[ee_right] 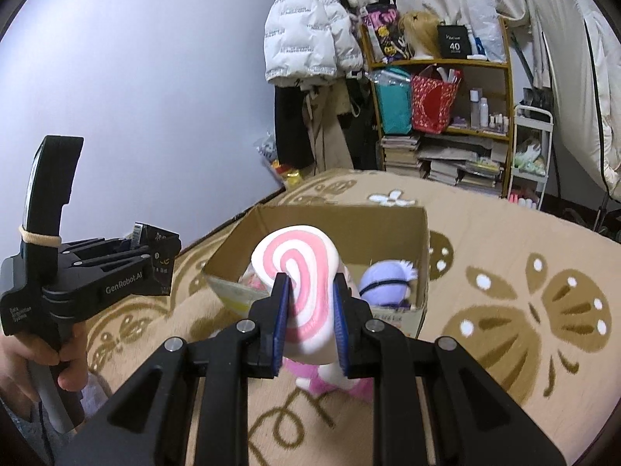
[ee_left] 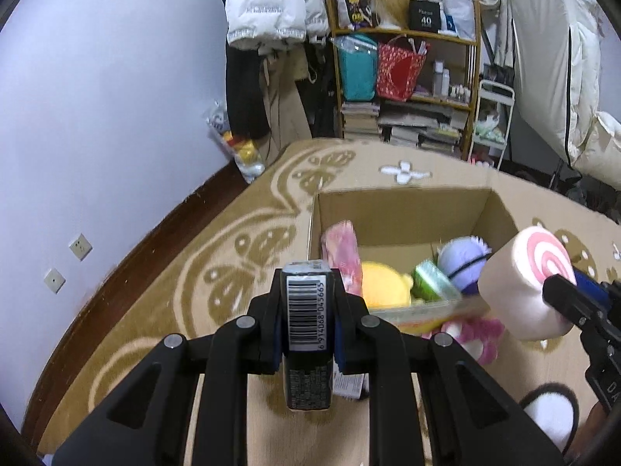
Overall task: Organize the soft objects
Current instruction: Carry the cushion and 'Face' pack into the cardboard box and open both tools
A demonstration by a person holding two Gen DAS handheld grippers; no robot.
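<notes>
Two grippers are full: our right gripper (ee_right: 308,320) squeezes the swirl cushion (ee_right: 299,268), our left gripper (ee_left: 306,324) pinches a small dark box (ee_left: 307,310). We are at the dropping step. Next we should move the cushion over the cardboard box (ee_right: 423,233) and let go.

A brown corrugated cardboard box (ee_right: 421,240) with a matt, papery surface sits on a beige woven carpet (ee_right: 504,252) of short rough pile, while matt black plastic gripper arms with blue pads (ee_right: 280,318) press a smooth, spongy pink-and-white swirl roll (ee_right: 299,268), and a glossy dark carton (ee_left: 308,310) shows a printed barcode.
</notes>
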